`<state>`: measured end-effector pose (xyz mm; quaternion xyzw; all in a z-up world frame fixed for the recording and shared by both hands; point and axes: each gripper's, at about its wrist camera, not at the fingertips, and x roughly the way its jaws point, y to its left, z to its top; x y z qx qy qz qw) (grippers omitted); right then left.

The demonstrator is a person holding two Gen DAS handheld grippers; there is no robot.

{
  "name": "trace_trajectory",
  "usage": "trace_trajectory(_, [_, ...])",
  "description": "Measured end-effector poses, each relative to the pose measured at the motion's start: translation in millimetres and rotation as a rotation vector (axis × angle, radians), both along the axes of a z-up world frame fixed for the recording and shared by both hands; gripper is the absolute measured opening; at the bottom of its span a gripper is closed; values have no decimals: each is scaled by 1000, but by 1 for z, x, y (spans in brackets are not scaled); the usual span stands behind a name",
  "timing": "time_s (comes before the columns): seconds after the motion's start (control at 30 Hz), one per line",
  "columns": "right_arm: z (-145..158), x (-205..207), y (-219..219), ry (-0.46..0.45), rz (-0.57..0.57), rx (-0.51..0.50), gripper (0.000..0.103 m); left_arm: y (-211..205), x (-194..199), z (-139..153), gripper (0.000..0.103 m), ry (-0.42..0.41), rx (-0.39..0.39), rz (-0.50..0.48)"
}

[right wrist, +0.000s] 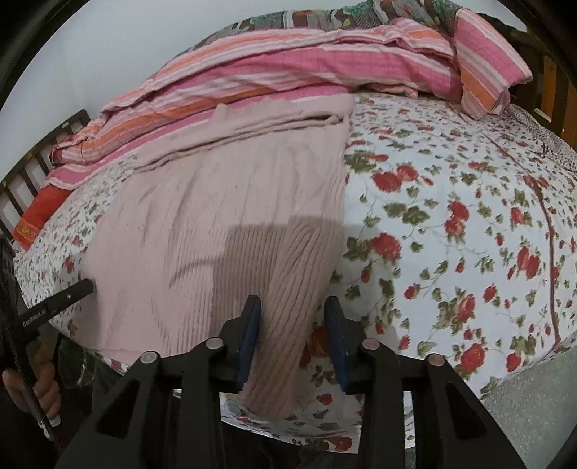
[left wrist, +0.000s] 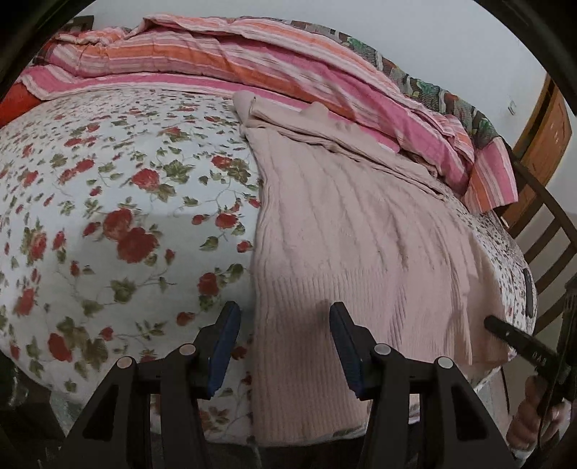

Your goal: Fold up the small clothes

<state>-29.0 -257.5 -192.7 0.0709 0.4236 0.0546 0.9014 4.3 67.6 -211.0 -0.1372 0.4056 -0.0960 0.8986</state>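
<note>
On a bed (left wrist: 108, 223) with a rose-print sheet (right wrist: 450, 223), spread flat: a pale pink ribbed sweater (left wrist: 353, 231), hem hanging over the near edge, sleeves folded across its far end. Beyond it, along the far side, a heaped pink-and-orange striped quilt (left wrist: 223, 61) against the wall, with a patterned blanket (right wrist: 324, 14) under it. At the far left corner, a red cloth (right wrist: 39, 213) beside a dark slatted headboard (right wrist: 32, 162). Past the right end, a wooden chair (left wrist: 551, 231) and a brown door (left wrist: 544, 144).

Over the sweater's near left corner, the left gripper (left wrist: 285, 321): jaws apart, straddling the sweater's left edge, pads clear of the knit. Over the near right corner, the right gripper (right wrist: 292, 314): jaws narrower yet still apart, sweater edge between them, left pad just beside the ribbing; cannot tell whether touching. Low at each view's outer edge, the other tool's black handle, gripped by a hand (right wrist: 36, 389).
</note>
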Motion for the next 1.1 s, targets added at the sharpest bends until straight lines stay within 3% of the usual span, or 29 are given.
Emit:
trace_trajectory(0.03, [-2, 1, 2, 9, 7, -3, 17, -2, 0, -1, 49, 0, 4, 7])
trace_trajectory(0.07, [-3, 1, 2, 11, 8, -6, 10, -3, 1, -2, 40, -5, 11, 16])
trace_trajectory(0.1, [-1, -1, 2, -5, 7, -11, 9, -4, 0, -1, 21, -17, 17, 23])
trace_trajectory(0.13, [1, -3, 1, -21, 9, -11, 6, -4, -1, 0, 11, -28, 19, 24])
trace_trajectory(0.2, [11, -11, -5, -73, 11, 7, 5, 1, -5, 6, 7, -50, 5, 17])
trace_trajectory(0.33, [23, -23, -26, -136, -14, 43, 5, 19, -14, 17, 7, -93, -20, 30])
trace_trajectory(0.6, [-5, -15, -32, -27, 1, 55, 7, 22, -9, 6, 8, -35, -54, 8])
trace_trajectory(0.63, [-4, -15, -31, -34, 9, 55, 7, 23, -7, 7, 10, -34, -62, 8])
trace_trajectory(0.7, [1, -15, -28, -52, 21, 48, 13, 25, -3, 9, 24, -40, -66, 12])
trace_trajectory(0.77, [7, -10, -27, -73, 29, 42, 26, 27, 2, 13, 27, -63, -77, 17])
trace_trajectory(0.93, [16, 15, -26, -89, 33, 41, 27, 23, 25, 22, 27, -74, -55, 12])
trace_trajectory(1.1, [13, 43, -20, -60, 18, 30, 27, 14, 55, 18, 27, -24, -40, 5])
